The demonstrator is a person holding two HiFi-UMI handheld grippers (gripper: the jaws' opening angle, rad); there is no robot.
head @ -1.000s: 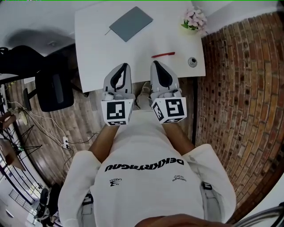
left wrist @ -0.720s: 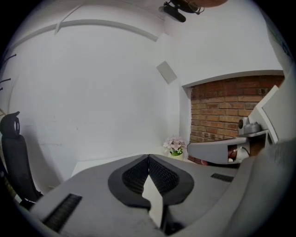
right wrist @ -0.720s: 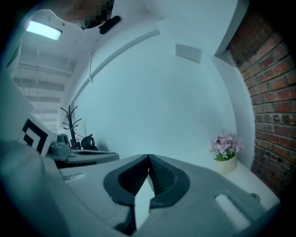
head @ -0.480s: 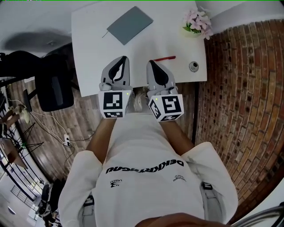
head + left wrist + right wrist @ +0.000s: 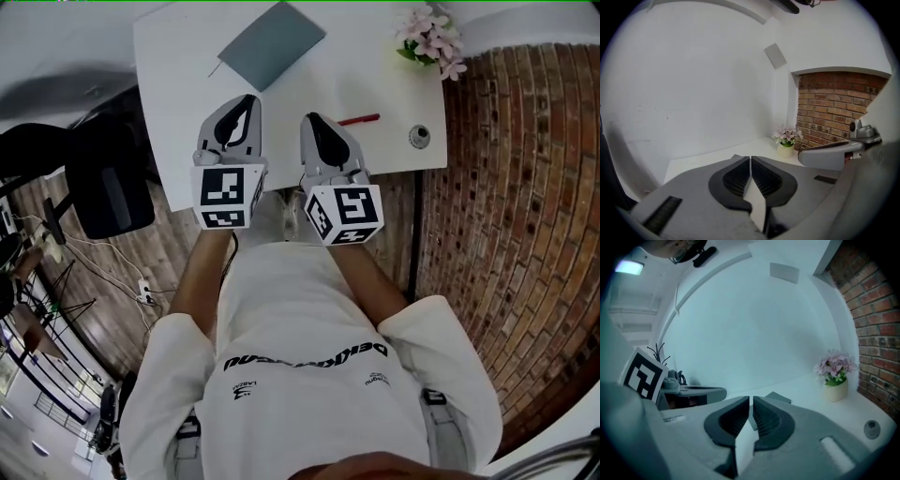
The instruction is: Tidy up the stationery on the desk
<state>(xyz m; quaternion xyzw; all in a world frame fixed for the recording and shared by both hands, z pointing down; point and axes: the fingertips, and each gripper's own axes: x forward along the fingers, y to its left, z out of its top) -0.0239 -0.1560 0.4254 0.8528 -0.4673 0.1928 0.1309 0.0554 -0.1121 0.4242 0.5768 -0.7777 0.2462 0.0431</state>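
Over the counter's (image 5: 178, 94) near edge, the left gripper (image 5: 246, 101) and right gripper (image 5: 310, 120) have empty jaws that have just been cracking apart. The red pen (image 5: 359, 120) lies just beyond the right one and the grey notebook (image 5: 272, 42) farther off. Jaws this narrow could knock the pen rolling off the edge.

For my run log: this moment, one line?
left gripper: empty, jaws just opening | right gripper: same | pen, notebook: untouched on desk

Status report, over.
Left gripper and right gripper empty, jaws just cracking open. Red pen and grey notebook untouched on desk. Nothing in the way.
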